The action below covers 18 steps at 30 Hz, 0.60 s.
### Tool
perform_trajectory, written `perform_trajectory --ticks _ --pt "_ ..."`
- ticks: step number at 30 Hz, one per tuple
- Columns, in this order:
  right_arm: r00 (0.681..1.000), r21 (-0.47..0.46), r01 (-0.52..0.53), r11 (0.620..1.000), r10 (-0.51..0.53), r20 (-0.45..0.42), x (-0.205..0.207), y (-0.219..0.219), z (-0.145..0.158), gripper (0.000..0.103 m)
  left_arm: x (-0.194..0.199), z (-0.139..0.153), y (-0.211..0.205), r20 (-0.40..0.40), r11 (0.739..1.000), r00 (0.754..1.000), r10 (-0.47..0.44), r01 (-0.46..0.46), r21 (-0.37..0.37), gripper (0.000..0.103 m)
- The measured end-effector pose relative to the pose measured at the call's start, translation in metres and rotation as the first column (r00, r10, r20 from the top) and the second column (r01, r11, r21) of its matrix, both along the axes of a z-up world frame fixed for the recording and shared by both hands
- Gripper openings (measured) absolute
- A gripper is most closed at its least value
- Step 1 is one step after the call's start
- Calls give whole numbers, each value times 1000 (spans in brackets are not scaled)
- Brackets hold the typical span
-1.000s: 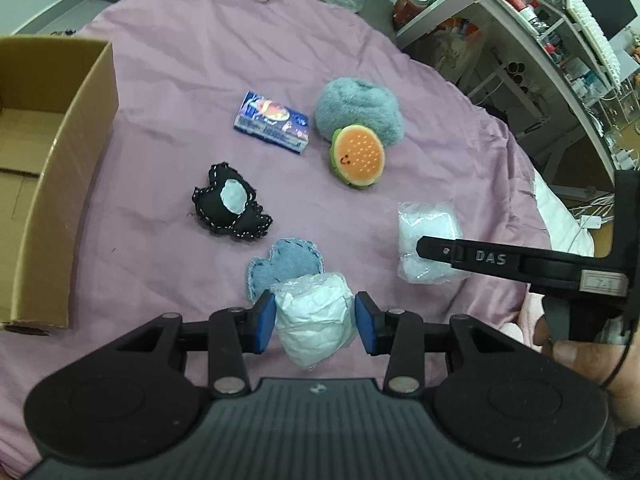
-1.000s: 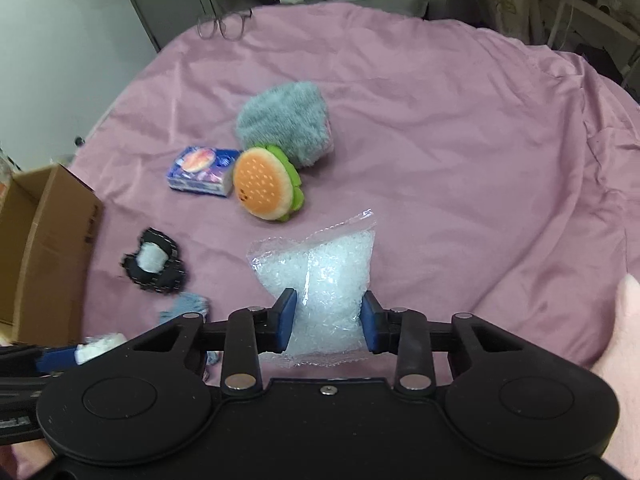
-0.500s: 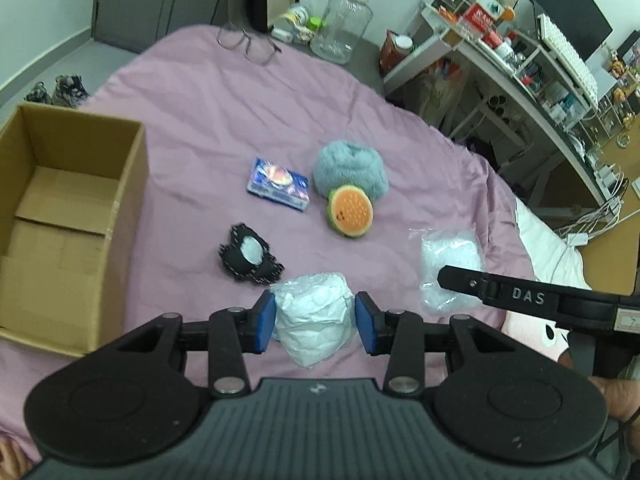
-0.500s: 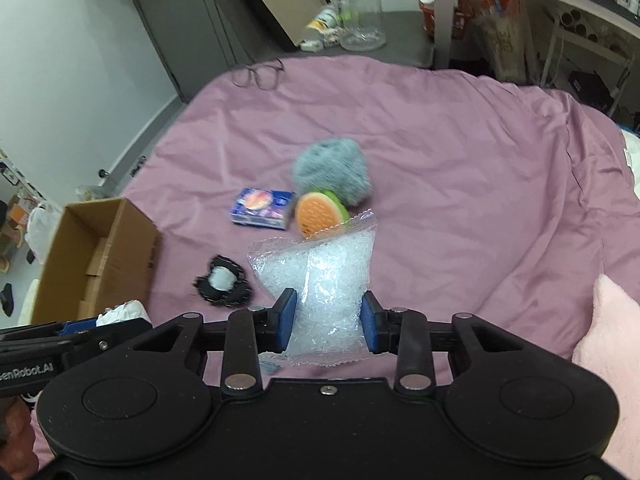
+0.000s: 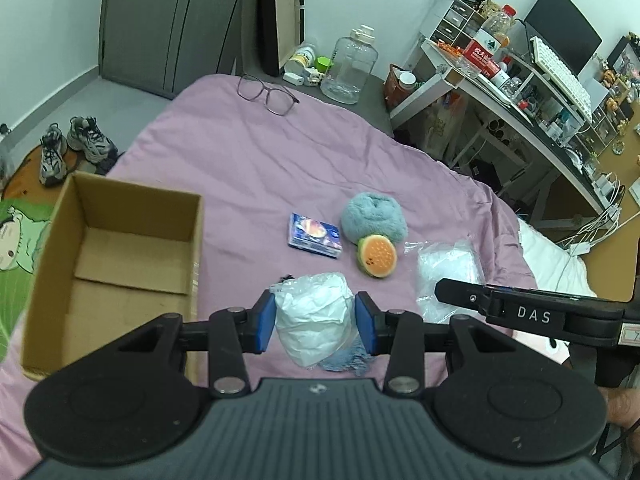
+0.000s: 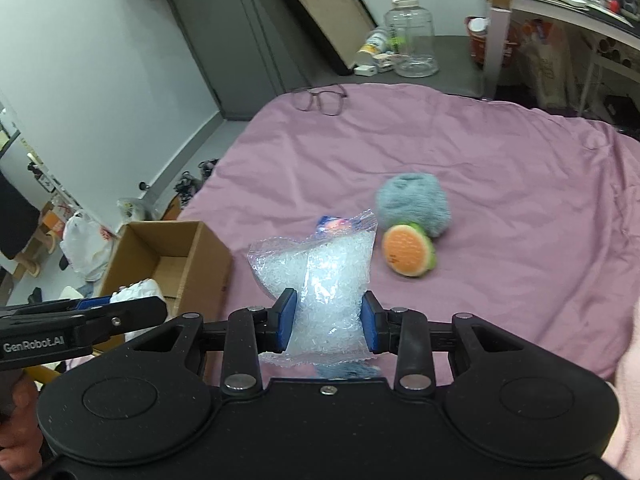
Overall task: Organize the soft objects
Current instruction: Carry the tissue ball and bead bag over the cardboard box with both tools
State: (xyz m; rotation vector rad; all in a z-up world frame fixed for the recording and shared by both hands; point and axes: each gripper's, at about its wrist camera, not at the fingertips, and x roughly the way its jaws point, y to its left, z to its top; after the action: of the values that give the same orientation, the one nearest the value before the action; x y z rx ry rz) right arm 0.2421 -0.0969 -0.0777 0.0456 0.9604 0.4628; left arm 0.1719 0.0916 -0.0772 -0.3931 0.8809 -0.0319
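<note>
The left gripper [image 5: 316, 322] is clamped on a crumpled white bag [image 5: 314, 314], its blue pads pressing the bag's two sides, and the right gripper [image 6: 328, 326] is closed on a clear bag of white pellets [image 6: 320, 280]. Compared with a second ago, both bags have been lifted off the pink bedspread [image 5: 248, 160] and hang above it, and far more of the room now shows around the bed. The white bag's long axis runs roughly 12 to 6 o'clock in the left wrist view, its narrower end toward 6. The pellet bag's long axis leans from 6 toward 1 o'clock, its sealed top edge at the far end. In the left view, the open cardboard box [image 5: 132, 200] sits at 9 o'clock of the held bag, a blue packet [image 5: 314, 236] at 12, and a burger plush [image 5: 378, 256] touching a grey-blue fluffy plush [image 5: 374, 216] at 1 o'clock. A pair of glasses [image 5: 266, 94] lies at the bed's far edge.
</note>
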Motion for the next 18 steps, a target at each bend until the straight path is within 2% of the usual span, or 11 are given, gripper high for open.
perform_trajectory --ticks 5,12,18 --pt "999 10 -40 999 40 19 3 30 4 34 0 -3 24 4 1000 1000 0 0 16 41" --pt "998 32 -68 997 68 4 12 71 0 34 6 -21 68 -6 997 997 79 -79 -16 41" --pt "997 74 -73 995 74 -19 16 96 -11 34 13 -33 104 -32 993 993 115 -115 20 42"
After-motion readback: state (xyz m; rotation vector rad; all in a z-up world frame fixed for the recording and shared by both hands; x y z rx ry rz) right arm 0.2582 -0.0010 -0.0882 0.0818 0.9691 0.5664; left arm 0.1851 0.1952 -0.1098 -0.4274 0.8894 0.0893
